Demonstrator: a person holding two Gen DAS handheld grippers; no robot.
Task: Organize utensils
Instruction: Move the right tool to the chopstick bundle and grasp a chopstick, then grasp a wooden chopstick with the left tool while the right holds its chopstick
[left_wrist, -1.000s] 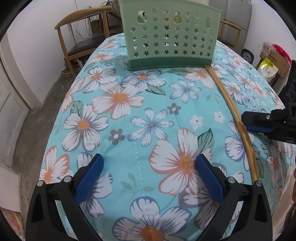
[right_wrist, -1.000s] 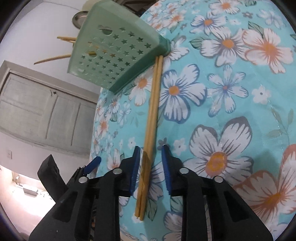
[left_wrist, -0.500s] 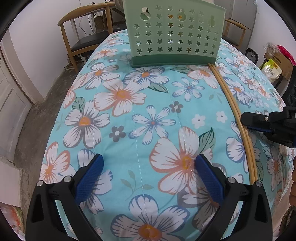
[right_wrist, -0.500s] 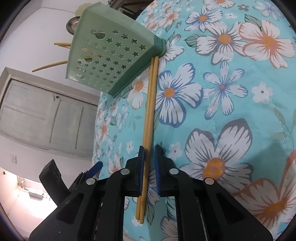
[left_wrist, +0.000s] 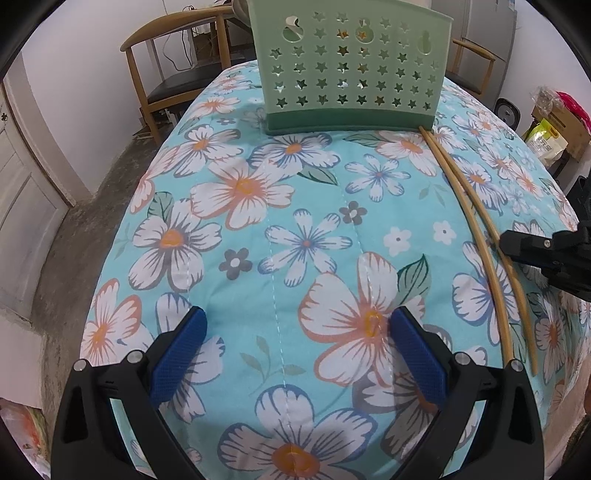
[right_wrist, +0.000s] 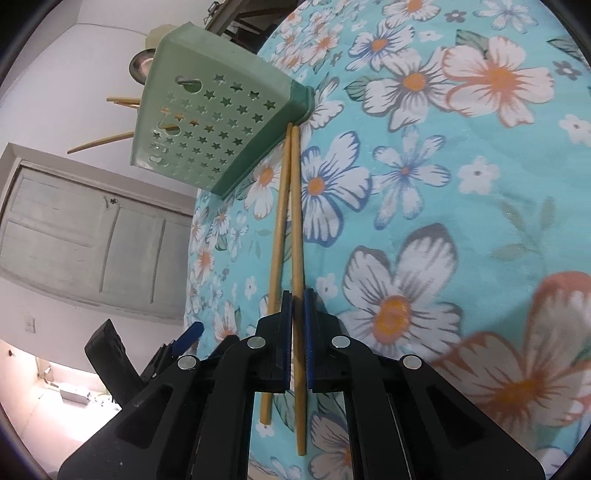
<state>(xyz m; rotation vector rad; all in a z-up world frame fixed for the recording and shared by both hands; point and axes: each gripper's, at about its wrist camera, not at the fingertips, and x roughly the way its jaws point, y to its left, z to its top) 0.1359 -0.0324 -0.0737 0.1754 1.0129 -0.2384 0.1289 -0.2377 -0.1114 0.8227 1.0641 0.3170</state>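
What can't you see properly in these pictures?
- Inside the green holder: both views show only its star-holed walls; what stands in there is mostly hidden.
- Right gripper, left wrist view: mostly cut off by the picture's edge.
- Chopsticks, right wrist view: the right gripper's fingers hide part of the left stick.
- Left gripper: open, nothing hidden between.

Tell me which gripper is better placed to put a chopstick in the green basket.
Right: the right gripper is shut on one chopstick. The left gripper is open over bare cloth.
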